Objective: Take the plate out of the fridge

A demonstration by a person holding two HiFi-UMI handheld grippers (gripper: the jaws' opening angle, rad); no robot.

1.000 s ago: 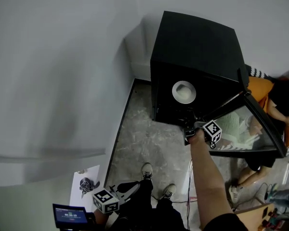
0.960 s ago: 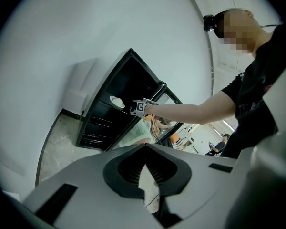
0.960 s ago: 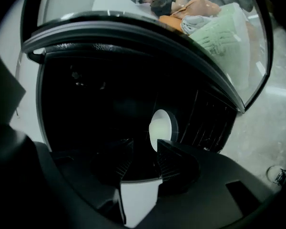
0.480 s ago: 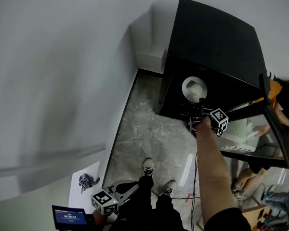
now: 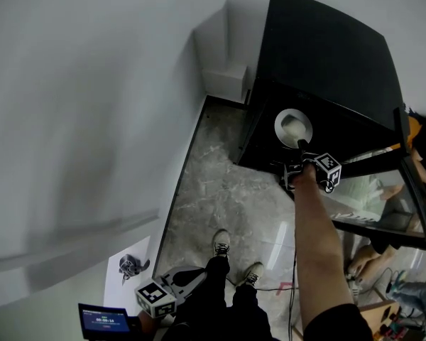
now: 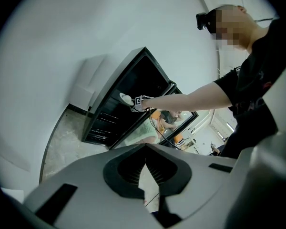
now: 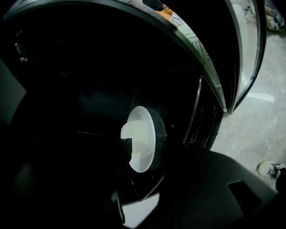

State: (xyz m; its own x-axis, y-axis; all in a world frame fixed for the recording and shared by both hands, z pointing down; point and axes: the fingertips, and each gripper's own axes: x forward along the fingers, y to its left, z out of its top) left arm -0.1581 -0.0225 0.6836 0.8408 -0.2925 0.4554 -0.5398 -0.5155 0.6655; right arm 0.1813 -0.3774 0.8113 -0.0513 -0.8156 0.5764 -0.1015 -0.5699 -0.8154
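The right arm is stretched out almost straight, away from the body and tilted downward, so that the right gripper (image 5: 300,148) has its tips inside the open front of the black fridge (image 5: 326,55). Its marker cube (image 5: 328,170) sits just behind the tips, outside the cabinet. The left arm is folded low and close to the legs, and the left gripper (image 5: 188,279) points across the marble floor (image 5: 213,197), well apart from the fridge.

In the left gripper view the left gripper (image 6: 144,173) has its 2 jaws pressed together with nothing between them.

The right gripper (image 7: 148,149) has just been opening its jaws and they stand apart. The white plate (image 7: 144,128) lies directly ahead of it in the dark interior, seen nearly edge-on, with its near rim between the 2 jaws. The ribbed left pad (image 7: 126,151) overlaps the plate's lower left, and a dark gap shows beside the right jaw; whether either pad touches the rim cannot be told. From the head view the plate (image 5: 293,126) lies just beyond the right tips.

The glass door (image 5: 383,197) stands swung open to the right of the right gripper.

Counted: 1 plate, 1 fridge, 1 door, 2 grippers, 2 shoes (image 5: 221,241) below the outstretched arm
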